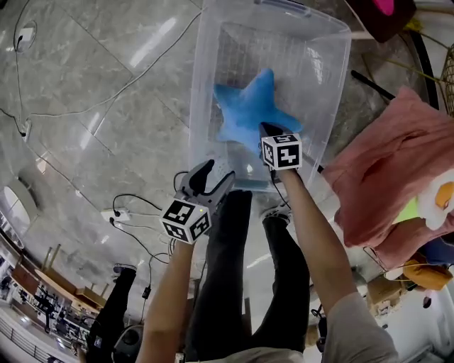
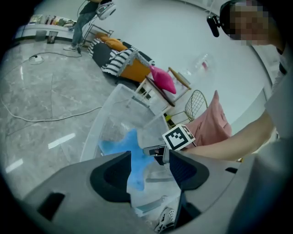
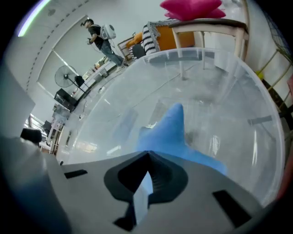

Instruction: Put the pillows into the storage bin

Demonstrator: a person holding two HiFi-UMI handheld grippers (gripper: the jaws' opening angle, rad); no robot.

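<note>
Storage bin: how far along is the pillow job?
Done: blue star pillow lies inside the storage bin. In hand: nothing; right tongs shut over it, left tongs open and empty. Left: at least the magenta pillow on the wooden table beyond.

Head view steeply down onto storage bin (image 1: 200, 85); gripper views close, share bin.

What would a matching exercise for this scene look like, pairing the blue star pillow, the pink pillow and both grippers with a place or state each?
Things:
1. blue star pillow
2. pink pillow
3. left gripper
4. right gripper

Place or state:
A. jaws together
B. on a table
C. jaws apart
D. inside the clear bin

Pairs: 1-D, 2-B, 3-C, 4-A.
</note>
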